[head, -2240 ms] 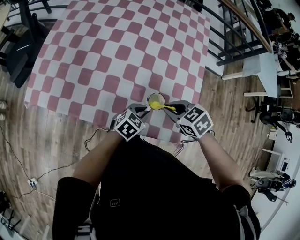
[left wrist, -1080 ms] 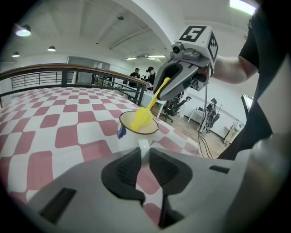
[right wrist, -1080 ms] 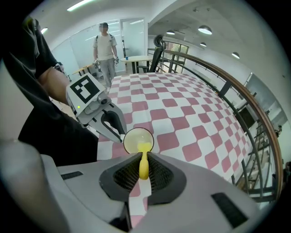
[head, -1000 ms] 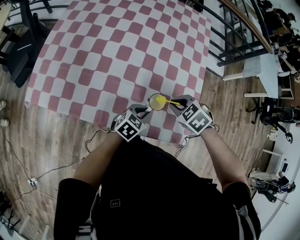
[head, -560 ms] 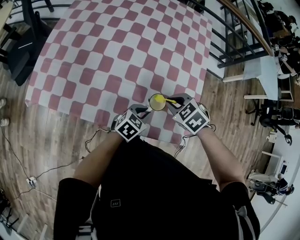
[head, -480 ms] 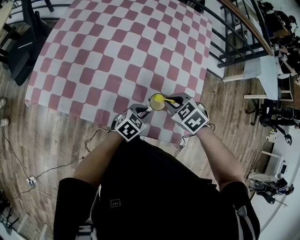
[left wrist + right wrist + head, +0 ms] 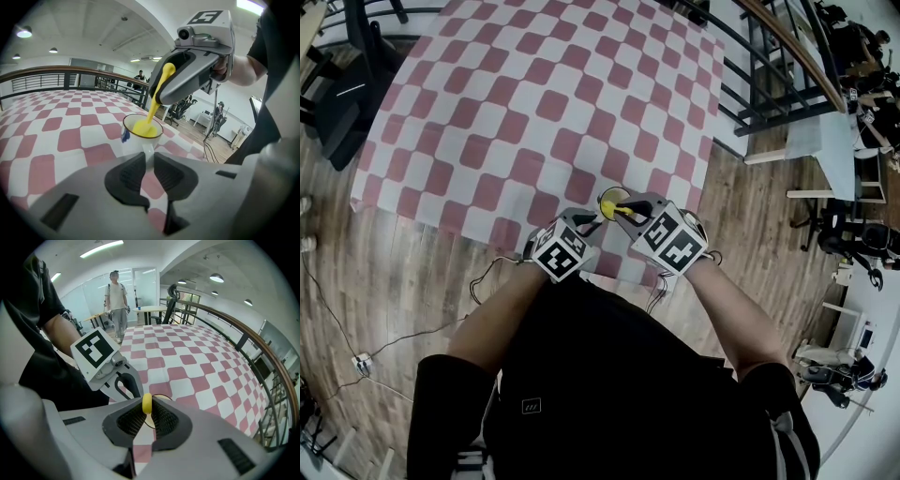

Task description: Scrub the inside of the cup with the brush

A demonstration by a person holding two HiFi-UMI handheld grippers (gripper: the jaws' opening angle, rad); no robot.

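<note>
A white cup [image 7: 610, 200] [image 7: 140, 135] stands near the front edge of the checked table. My left gripper [image 7: 584, 223] [image 7: 149, 161] is shut on the cup's handle [image 7: 147, 151], which runs between its pads. My right gripper [image 7: 630, 208] [image 7: 147, 409] hangs over the cup, pointing steeply down, shut on the handle of the yellow brush [image 7: 158, 91] [image 7: 147, 403]. The brush head [image 7: 143, 128] sits inside the cup. In the right gripper view the cup is mostly hidden behind the jaws, and the left gripper [image 7: 125, 386] shows just beyond them.
The red-and-white checked cloth [image 7: 534, 103] covers the table, whose front edge lies right below the cup. A dark railing [image 7: 769, 66] runs along the right side. A person [image 7: 117, 294] stands far off past the table. Cables [image 7: 366, 361] trail on the wooden floor.
My right gripper has shifted left, from beside the cup to over it, tipping the brush steeper into the cup. The left gripper and the cup have stayed put.
</note>
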